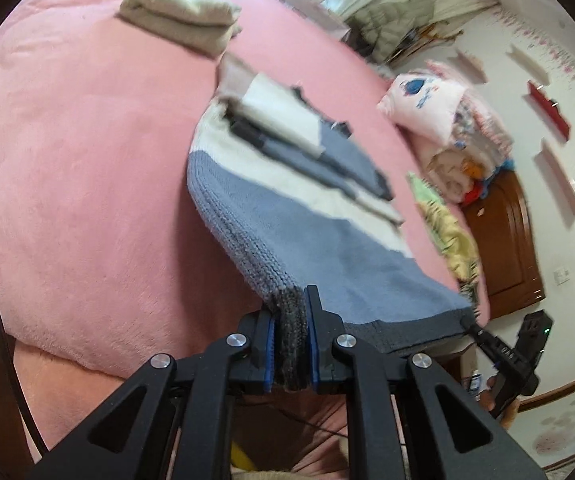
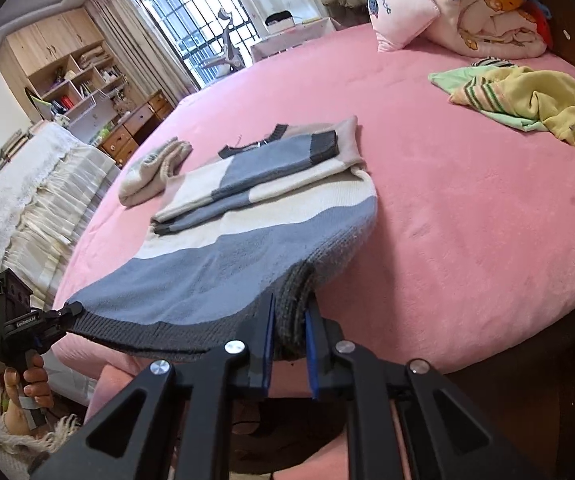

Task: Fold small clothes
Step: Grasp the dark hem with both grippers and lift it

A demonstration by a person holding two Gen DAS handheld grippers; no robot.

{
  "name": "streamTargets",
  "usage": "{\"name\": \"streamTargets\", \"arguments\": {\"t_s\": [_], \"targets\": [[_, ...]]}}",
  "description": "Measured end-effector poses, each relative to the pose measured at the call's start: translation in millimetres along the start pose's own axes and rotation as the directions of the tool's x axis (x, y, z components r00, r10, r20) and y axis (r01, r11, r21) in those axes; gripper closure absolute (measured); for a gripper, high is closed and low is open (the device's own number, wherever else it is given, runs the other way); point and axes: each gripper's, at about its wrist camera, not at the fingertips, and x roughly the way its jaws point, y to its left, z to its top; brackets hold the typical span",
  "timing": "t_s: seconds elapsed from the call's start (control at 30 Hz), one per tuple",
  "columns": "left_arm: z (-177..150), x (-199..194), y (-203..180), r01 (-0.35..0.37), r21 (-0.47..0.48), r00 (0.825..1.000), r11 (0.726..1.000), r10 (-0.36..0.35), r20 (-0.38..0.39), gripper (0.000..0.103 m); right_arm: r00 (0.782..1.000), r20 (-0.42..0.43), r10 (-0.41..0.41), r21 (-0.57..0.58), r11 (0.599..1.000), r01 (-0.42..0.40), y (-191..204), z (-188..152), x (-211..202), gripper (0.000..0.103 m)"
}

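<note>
Gripping sweater [image 1: 311,240] hem corners: left tool [image 1: 290,344], right tool [image 2: 290,340].

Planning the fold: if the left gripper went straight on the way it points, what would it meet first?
Probably the sweater itself: the left gripper holds its hem, and the folded sleeves lie ahead. Depth is unclear.

From my seat the left wrist view smears the sweater's [image 1: 287,216] folded sleeves and the yellow-green cloth [image 1: 447,224] with blur, the gripped hem hides each gripper's pads, and the far shelf's [image 2: 75,80] contents are too small to read.
</note>
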Motion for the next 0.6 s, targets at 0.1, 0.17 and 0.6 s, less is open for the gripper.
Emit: {"name": "streamTargets", "arguments": {"t_s": [0.1, 0.17, 0.6], "targets": [[-1.6, 4.9, 3.4, 0.005, -0.029, 1.000, 1.000, -0.005, -0.014, 0.093, 0.999, -0.034, -0.005, 0.026, 1.000, 0.006, -5.1, -1.8, 9.6, 0.091], [2.4, 1.9, 0.9, 0.018, -0.031, 1.000, 0.999, -0.018, 0.000, 0.093, 1.000, -0.029, 0.007, 0.038, 0.999, -0.006, -5.6, 1.8, 7.4, 0.091], [134.4, 14.3, -50.7, 0.051, -0.090, 0.985, 0.995, -0.036, 0.170, 0.093, 0.996, 0.088, 0.031, 0.078, 0.996, -0.038, 10.1, 126.3, 20.7, 0.092]]}}
